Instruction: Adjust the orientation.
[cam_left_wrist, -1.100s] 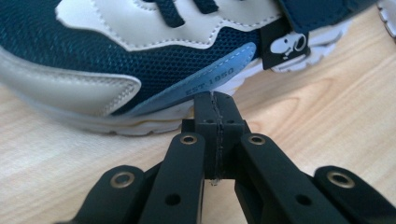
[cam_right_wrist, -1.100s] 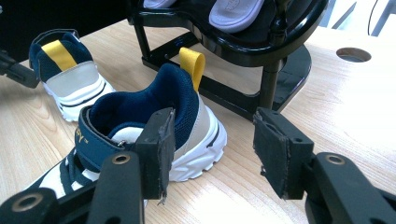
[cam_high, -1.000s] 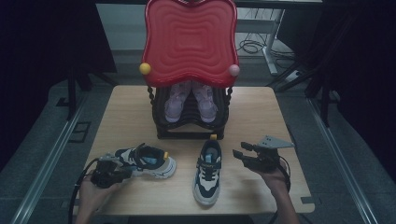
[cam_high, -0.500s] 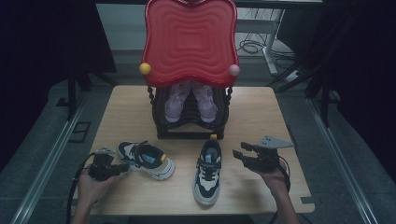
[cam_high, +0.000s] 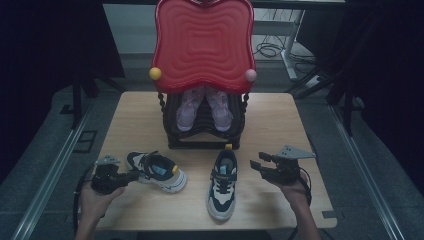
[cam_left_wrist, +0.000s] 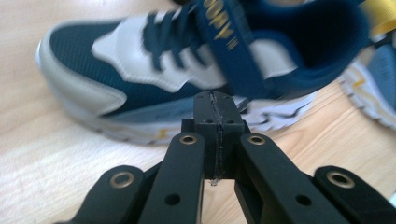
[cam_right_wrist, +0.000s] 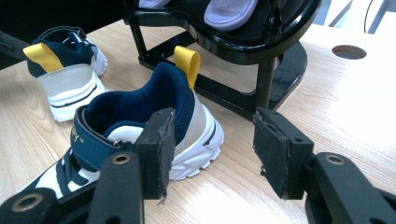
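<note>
- Gold lettering was seen on the strap of the left sneaker (cam_left_wrist: 196, 70), blurred and unreadable.
- The left gripper (cam_left_wrist: 215, 135) was pressed shut, empty, just beside it.
- The right gripper (cam_right_wrist: 210, 149) was held wide beside the right sneaker (cam_right_wrist: 154, 121) on the table (cam_high: 280, 125).

High view above the table (cam_high: 150, 120), facing forward, both gripper views close (sharing the sneakers (cam_high: 223, 184))

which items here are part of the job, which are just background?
In play:
- left sneaker, by the shut left gripper
- right sneaker, next to the open right gripper
- black shoe rack

Just there:
- lilac sandals on the rack
- red wavy panel
- cables on the floor
</note>
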